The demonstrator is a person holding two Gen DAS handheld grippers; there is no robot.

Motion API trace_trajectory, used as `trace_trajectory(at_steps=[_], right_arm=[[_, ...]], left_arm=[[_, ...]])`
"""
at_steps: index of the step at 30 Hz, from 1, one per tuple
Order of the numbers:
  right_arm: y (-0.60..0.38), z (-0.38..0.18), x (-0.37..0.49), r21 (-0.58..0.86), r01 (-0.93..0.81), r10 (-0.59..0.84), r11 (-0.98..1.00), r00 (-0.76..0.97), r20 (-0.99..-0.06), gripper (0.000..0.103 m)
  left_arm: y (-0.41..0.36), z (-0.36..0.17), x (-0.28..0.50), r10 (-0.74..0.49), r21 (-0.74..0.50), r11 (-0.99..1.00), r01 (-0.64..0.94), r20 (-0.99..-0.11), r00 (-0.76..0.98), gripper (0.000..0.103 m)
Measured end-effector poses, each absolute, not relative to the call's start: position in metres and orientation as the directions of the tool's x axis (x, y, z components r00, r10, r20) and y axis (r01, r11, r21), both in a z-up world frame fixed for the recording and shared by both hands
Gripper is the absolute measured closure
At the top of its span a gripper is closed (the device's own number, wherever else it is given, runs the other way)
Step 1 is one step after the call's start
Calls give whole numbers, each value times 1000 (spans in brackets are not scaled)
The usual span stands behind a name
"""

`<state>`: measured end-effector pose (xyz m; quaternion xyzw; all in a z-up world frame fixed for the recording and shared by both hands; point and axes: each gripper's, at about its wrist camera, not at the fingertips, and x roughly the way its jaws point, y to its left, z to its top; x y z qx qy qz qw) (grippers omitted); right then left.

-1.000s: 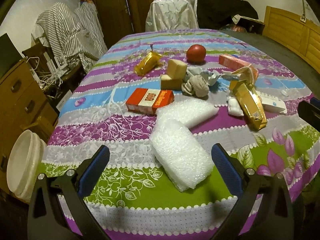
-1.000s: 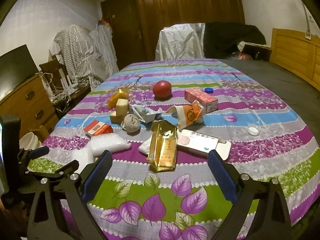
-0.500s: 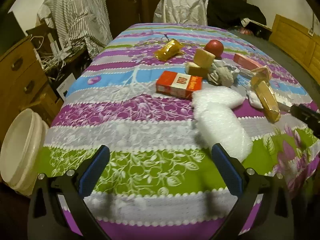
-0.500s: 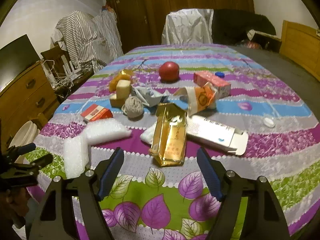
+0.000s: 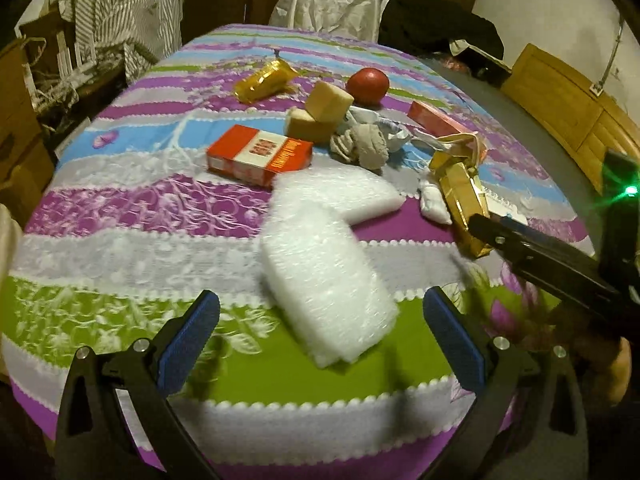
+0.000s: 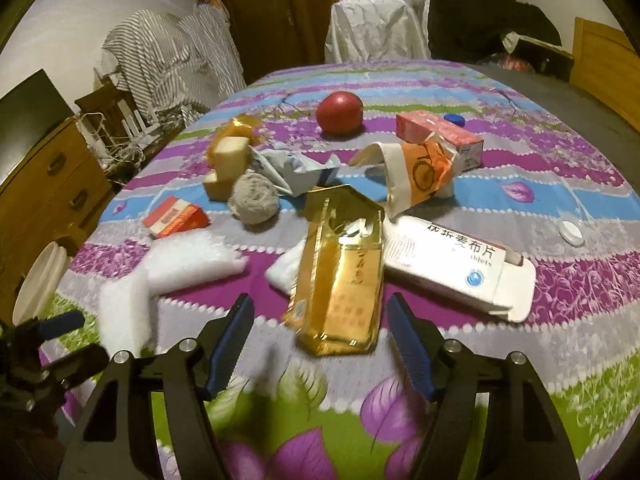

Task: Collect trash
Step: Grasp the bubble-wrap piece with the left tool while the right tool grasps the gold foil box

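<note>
Trash lies on a round table with a floral striped cloth. My left gripper is open and empty, its jaws either side of the near end of a white bubble-wrap piece. My right gripper is open and empty, just before a gold foil box, which also shows in the left wrist view. A white medicine carton lies right of the gold box. A red and white box, a torn orange paper cup and a pink carton lie farther back.
A red apple, tan sponge blocks, a grey yarn ball, crumpled wrappers and a gold bag sit mid-table. A white bucket stands left of the table. A draped chair stands behind.
The left gripper swung back right and now faces the bubble wrap. The right gripper has moved closer to the gold box and its jaws have narrowed.
</note>
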<state>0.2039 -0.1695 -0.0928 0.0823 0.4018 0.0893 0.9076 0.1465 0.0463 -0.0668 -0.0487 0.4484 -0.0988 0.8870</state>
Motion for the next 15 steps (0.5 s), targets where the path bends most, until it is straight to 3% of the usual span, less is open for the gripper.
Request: trace_trajectory(at_steps=[3,4,6,8,10,12,15], right_arm=[[-180,-103,217,300,-81,280,951,640,-716,38],[-182,-106,219,312,-80,290,947,634,-717,46],[-186,-112,222,343,-82,315,936,631,-709,46],[-189,-113,221,359,-87,328,929,640,-695,48],[-190,-113,218,366,-88,332,927,645,-688,50],[-192,-112,212,371,-95,339,924,655,-676,54],[-199,-110,200,380,-94,343,920,659,-669,54]], left_arm=[[43,-70,155,-250,-218,968,125,-781,573,5],[42,-72,159,-258,-230,966,122,-783,566,5],[38,-76,165,-268,-241,963,123,-788,555,6],[34,-82,170,-259,-236,965,112,-800,542,16],[34,-89,173,-264,-249,963,99,-814,517,35],[33,-93,172,-238,-220,971,97,-822,518,43],[34,-91,166,-253,-225,967,117,-815,521,45]])
